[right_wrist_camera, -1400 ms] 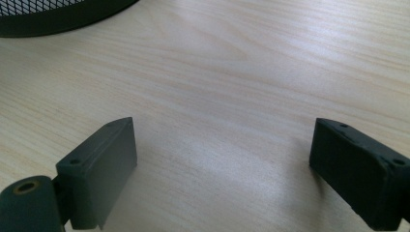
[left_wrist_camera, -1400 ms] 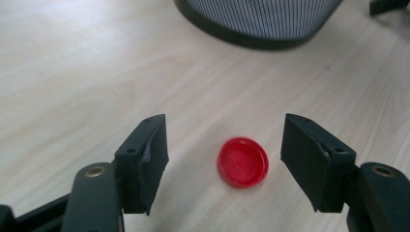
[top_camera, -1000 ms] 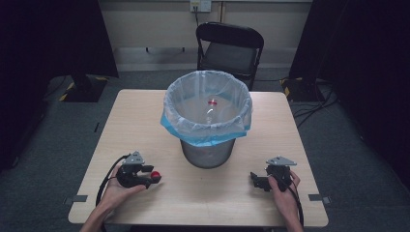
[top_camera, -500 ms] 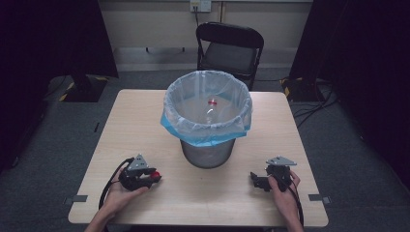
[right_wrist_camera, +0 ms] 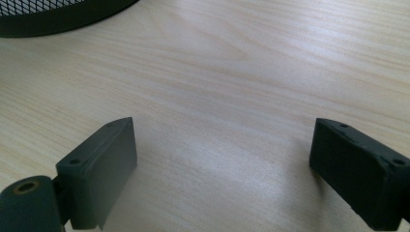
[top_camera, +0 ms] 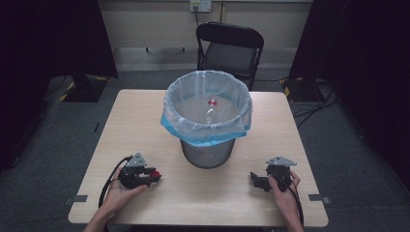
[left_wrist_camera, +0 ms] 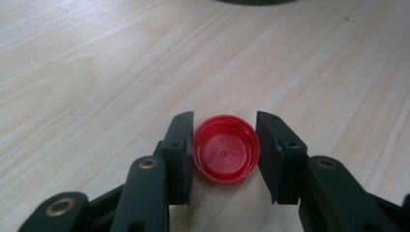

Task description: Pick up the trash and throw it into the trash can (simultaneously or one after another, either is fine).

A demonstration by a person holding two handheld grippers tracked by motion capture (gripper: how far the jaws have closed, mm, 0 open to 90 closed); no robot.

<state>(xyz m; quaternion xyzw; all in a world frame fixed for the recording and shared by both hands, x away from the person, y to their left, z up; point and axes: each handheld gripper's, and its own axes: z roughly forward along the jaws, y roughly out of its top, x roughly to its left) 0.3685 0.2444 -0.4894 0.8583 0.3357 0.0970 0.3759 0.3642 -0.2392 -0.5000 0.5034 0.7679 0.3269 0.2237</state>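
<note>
Left hand-held gripper (top_camera: 153, 177), low over the bench near its front-left corner: black jaws have just been closing, pads now pressed on both sides of a small red plastic bottle cap (left_wrist_camera: 225, 148). Right hand-held gripper (top_camera: 255, 180), front-right: jaws wide apart, nothing between them.

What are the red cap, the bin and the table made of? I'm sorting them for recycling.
Red cap: glossy moulded plastic, with a ribbed edge. Bin: probably dark metal mesh, its holes visible in the right gripper view, lined with a thin translucent plastic bag. Table: pale wood-grain top, possibly laminate.
</note>
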